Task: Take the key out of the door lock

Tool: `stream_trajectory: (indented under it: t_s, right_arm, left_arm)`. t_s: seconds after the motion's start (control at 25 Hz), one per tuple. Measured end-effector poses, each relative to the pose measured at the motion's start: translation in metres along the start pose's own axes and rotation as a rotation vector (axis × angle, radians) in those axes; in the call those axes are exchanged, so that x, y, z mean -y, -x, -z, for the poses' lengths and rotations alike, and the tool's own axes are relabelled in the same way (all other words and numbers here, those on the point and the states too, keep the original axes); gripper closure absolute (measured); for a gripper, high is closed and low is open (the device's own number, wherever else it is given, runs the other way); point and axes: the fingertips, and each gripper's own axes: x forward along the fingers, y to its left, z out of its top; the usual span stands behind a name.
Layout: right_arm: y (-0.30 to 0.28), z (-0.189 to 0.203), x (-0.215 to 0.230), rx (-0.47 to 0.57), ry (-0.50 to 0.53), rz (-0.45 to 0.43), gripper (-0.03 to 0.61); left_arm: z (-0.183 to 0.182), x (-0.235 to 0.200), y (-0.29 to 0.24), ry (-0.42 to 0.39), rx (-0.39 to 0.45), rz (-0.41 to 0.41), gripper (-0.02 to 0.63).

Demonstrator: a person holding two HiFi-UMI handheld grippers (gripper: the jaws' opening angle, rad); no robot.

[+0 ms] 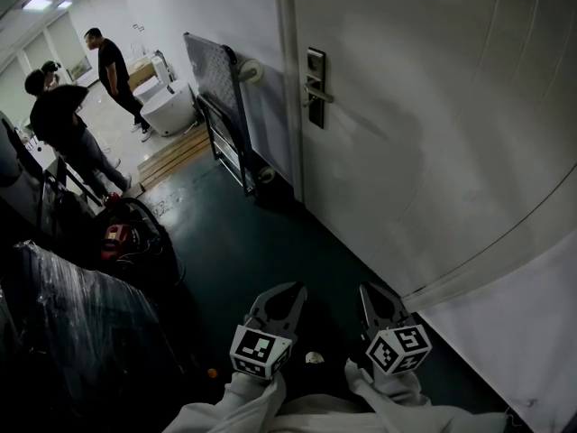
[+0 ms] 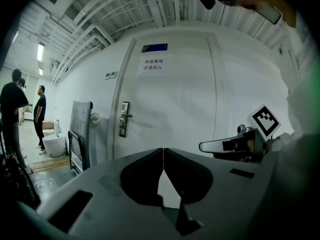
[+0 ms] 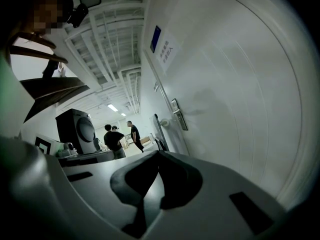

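Observation:
The white door [image 1: 433, 133] fills the right of the head view, with its dark lock plate and lever handle [image 1: 315, 87] far ahead of me. The same lock plate [image 2: 123, 119] shows small in the left gripper view, and as lock plate [image 3: 178, 115] in the right gripper view. A key is too small to make out. My left gripper [image 1: 287, 291] and right gripper [image 1: 371, 291] hang low and side by side, well short of the door. The left gripper [image 2: 163, 150] is shut and empty. The right gripper [image 3: 158, 152] also has its jaws together with nothing between them.
A folded platform cart [image 1: 221, 97] leans on the wall left of the door. Two people [image 1: 113, 61] stand farther back near white fixtures [image 1: 167, 106] and a wooden pallet [image 1: 176, 152]. Plastic-wrapped goods [image 1: 72, 314] and a red tool [image 1: 113, 237] crowd the left.

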Motion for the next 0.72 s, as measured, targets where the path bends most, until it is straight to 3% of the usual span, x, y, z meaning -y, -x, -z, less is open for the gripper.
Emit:
stream_trajectory:
  t_s: [0.72]
  right_arm:
    - [-0.098,-0.045,0.028,0.012,0.021,0.015,0.528]
  left_arm:
    - [-0.038,-0.074,-0.084,-0.009,0.043,0.029,0.598]
